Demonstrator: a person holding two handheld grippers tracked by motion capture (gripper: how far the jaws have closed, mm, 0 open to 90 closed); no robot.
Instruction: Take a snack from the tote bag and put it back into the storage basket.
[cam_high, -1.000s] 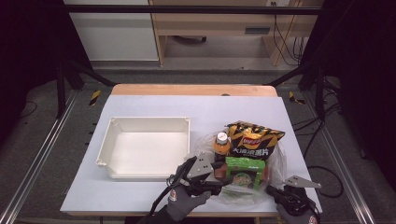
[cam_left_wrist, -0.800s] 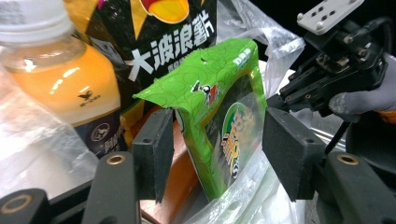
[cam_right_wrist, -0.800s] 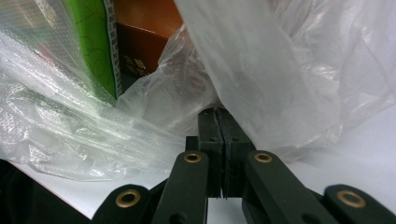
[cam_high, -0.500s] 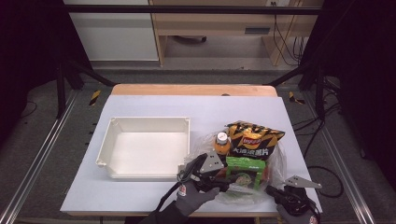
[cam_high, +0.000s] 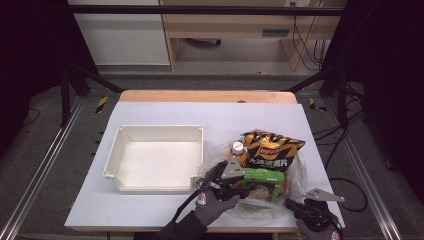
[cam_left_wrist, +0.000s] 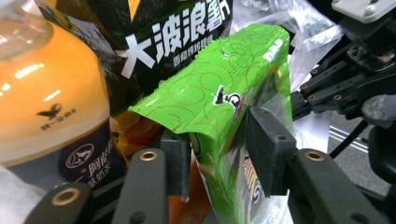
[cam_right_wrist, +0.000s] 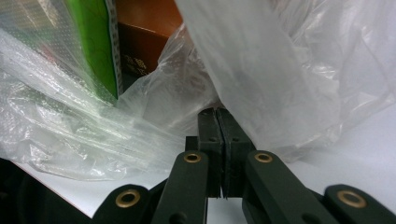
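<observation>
Two grippers work at the near right corner of the table (cam_high: 150, 210) in the high view, where I see a clear plastic bag (cam_high: 295, 172) of snacks lying near the front edge, just right of the white tray (cam_high: 112, 162). My left gripper (cam_high: 245, 185), in a gloved hand (cam_high: 212, 202), reaches into the bag's mouth at the green packet (cam_high: 267, 176), which lies between an orange-capped bottle (cam_high: 238, 150) and the black-and-orange chip bag (cam_high: 272, 147) behind it. My right gripper (cam_high: 292, 204) sits low at the front right corner, against the bag's near rim. In the left gripper view, the green packet (cam_left_wrist: 224, 98) stands on edge between my two black jaws, which have just been closing to a middling gap; the right pad lies against the packet's side, while on the left I cannot tell whether the pad presses the packet yet. The orange bottle (cam_left_wrist: 46, 102) fills the left of that view, touching the chip bag (cam_left_wrist: 159, 37) behind the packet, and the other gripper shows dark at the far right. In the right gripper view, my jaws stand fully together, pad against pad, pinching a fold of the clear plastic bag (cam_right_wrist: 261, 74) that rises from between them; the green packet (cam_right_wrist: 93, 42) shows through the film at upper left, with an orange-brown box (cam_right_wrist: 149, 32) beside it.
</observation>
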